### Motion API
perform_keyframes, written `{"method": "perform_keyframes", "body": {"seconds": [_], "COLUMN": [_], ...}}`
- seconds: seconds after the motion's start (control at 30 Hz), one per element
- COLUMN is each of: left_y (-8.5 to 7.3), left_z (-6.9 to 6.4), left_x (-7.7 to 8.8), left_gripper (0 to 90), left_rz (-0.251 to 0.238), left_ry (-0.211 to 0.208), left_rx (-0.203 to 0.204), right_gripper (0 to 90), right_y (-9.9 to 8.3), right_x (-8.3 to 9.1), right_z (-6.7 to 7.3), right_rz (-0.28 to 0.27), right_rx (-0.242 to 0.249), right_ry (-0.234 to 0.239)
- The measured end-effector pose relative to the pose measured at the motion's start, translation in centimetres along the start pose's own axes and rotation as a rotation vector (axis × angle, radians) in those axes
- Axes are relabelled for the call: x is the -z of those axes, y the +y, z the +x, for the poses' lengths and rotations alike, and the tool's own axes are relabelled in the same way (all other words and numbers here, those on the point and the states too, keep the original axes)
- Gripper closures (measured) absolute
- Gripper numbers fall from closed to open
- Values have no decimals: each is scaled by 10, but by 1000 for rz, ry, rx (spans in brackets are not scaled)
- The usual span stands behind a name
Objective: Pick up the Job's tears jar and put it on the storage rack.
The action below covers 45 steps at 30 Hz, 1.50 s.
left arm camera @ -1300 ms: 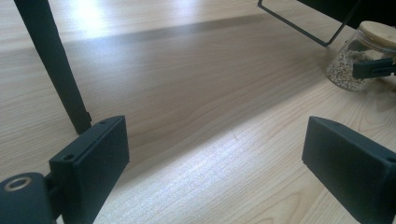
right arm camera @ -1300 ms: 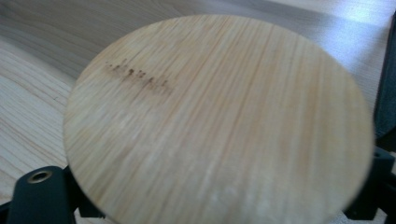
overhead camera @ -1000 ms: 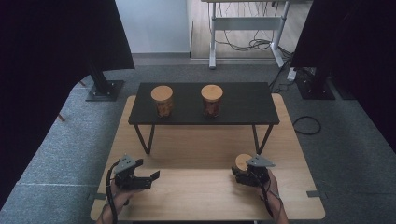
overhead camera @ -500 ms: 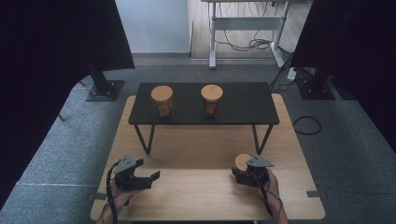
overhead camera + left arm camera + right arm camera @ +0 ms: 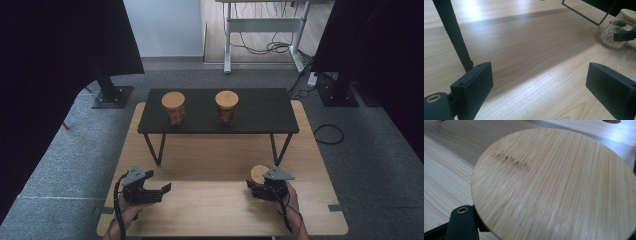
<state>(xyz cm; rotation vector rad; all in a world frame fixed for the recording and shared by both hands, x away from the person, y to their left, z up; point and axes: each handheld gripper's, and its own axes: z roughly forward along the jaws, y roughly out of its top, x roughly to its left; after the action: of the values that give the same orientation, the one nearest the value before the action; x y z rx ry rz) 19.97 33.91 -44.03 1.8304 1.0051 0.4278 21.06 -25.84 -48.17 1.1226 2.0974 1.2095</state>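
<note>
A glass jar (image 5: 259, 173) with a round bamboo lid stands at the front right of the wooden table (image 5: 210, 205), holding pale grains. My right gripper (image 5: 256, 184) is shut on this jar; in the right gripper view its lid (image 5: 554, 185) looms close over one black finger (image 5: 461, 222). The left gripper view has the same jar (image 5: 615, 30) far right, with a jaw of the right gripper against its side. My left gripper (image 5: 162, 191) rests at the front left, open, with bare wood between its fingers (image 5: 474, 85).
A low black side table (image 5: 260, 112) stands across the back of the wooden table, carrying two more bamboo-lidded jars (image 5: 173, 107) (image 5: 226, 106). Its thin legs (image 5: 456, 37) come down near my left gripper. Grey carpet surrounds the table.
</note>
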Motion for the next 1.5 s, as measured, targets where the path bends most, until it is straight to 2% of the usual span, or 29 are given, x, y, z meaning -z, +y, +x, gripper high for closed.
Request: {"method": "perform_keyframes", "body": {"seconds": [0.67,1.5], "left_y": [0,0], "left_z": [0,0], "left_x": [0,-2], "left_gripper": [67,67], "left_rz": [1,6], "left_ry": [0,-1], "left_rx": [-1,-3], "right_gripper": [248,249], "right_y": [1,1], "right_x": [9,14], "right_z": [0,2], "right_rz": [-19,-33], "right_rx": [16,33], "right_ry": [20,23]}}
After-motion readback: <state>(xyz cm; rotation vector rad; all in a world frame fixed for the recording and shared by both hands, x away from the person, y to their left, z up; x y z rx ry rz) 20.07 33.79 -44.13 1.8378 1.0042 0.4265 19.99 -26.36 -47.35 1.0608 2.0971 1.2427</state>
